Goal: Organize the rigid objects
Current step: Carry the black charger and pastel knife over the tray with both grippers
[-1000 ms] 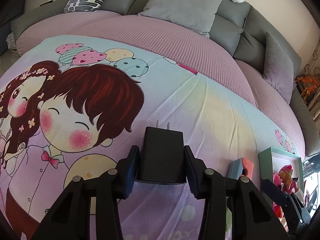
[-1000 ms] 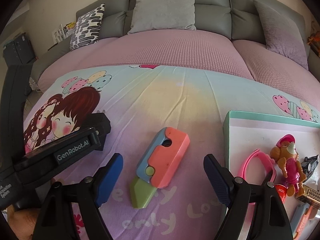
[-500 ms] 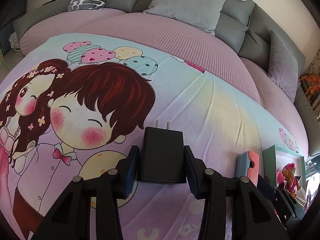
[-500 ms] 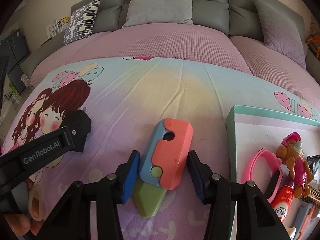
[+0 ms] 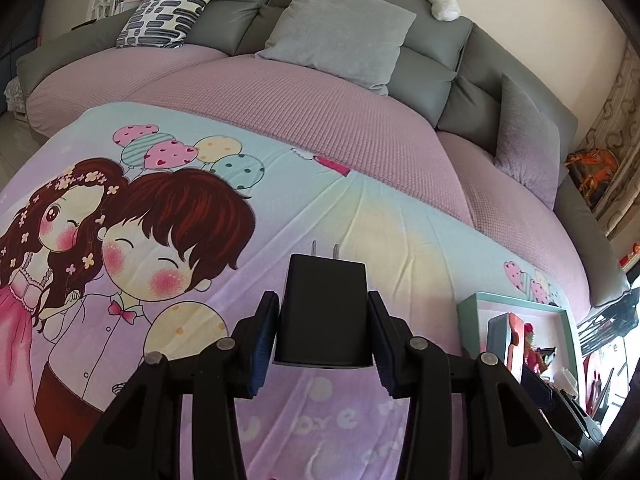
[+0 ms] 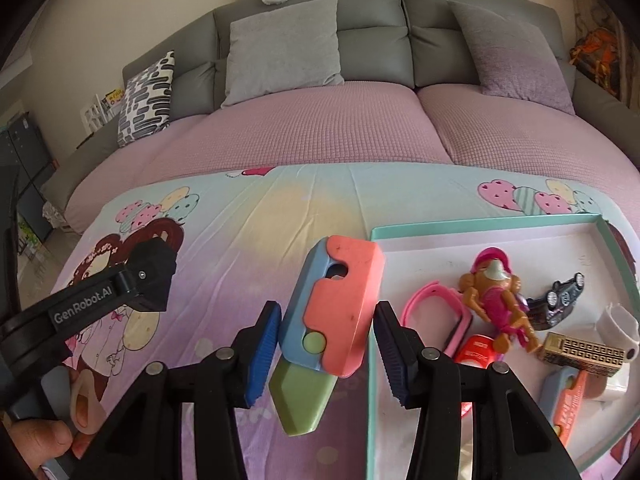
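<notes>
Left gripper [image 5: 323,334] is clamped on one black wall charger [image 5: 324,312], prongs forward, clear of the cartoon bedsheet [image 5: 360,216]. Right gripper [image 6: 327,344] has just been closing and now clenches one toy gravity knife [image 6: 332,316], lifted beside the teal tray [image 6: 480,226] — probably bound there. One tray; one puppy figure [image 6: 496,300] inside.

Black right claw [image 6: 326,344], blue ribbed pads [image 6: 262,350], silver screws, "GenRobot.AI" lettering
</notes>
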{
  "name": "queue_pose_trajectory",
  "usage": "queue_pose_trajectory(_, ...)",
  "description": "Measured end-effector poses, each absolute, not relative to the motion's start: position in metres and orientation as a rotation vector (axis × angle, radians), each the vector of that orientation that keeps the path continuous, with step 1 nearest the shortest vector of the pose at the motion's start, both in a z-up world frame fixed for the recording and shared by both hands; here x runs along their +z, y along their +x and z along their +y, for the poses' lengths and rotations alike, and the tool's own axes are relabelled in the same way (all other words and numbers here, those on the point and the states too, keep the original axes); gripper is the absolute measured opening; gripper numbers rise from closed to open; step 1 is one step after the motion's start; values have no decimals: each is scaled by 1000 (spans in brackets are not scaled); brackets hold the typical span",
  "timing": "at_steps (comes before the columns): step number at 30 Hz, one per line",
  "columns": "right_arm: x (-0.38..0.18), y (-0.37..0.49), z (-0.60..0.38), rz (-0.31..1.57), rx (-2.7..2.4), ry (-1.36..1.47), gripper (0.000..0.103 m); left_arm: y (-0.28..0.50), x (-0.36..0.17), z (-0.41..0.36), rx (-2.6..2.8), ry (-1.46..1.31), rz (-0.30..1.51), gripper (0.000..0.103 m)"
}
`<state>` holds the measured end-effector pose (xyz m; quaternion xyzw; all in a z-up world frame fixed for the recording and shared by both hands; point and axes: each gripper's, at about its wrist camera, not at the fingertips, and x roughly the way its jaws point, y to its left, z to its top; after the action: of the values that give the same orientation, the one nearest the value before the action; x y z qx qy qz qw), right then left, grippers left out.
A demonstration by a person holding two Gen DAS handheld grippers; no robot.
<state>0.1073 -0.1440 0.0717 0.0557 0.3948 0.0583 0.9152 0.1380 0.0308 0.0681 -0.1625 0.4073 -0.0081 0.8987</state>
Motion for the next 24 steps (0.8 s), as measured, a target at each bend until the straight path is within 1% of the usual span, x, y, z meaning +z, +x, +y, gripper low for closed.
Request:
queue_pose_trajectory(5, 86, 88, -174, 789, 53, 149, 51, 122, 89, 2, -117, -310, 810, 45)
queue_pose_trajectory(10, 89, 67, -208, 783, -31, 182, 51, 112, 97, -32, -202, -241, 815, 45)
queue_pose_trajectory(18, 81, 48, -269, 814, -171, 252, 51, 100, 91, -94, -354, -145, 868, 45)
queue_pose_trajectory(24, 76, 42, -292, 828, -193, 300, 51, 90, 77, -132, -436, -96, 922, 45)
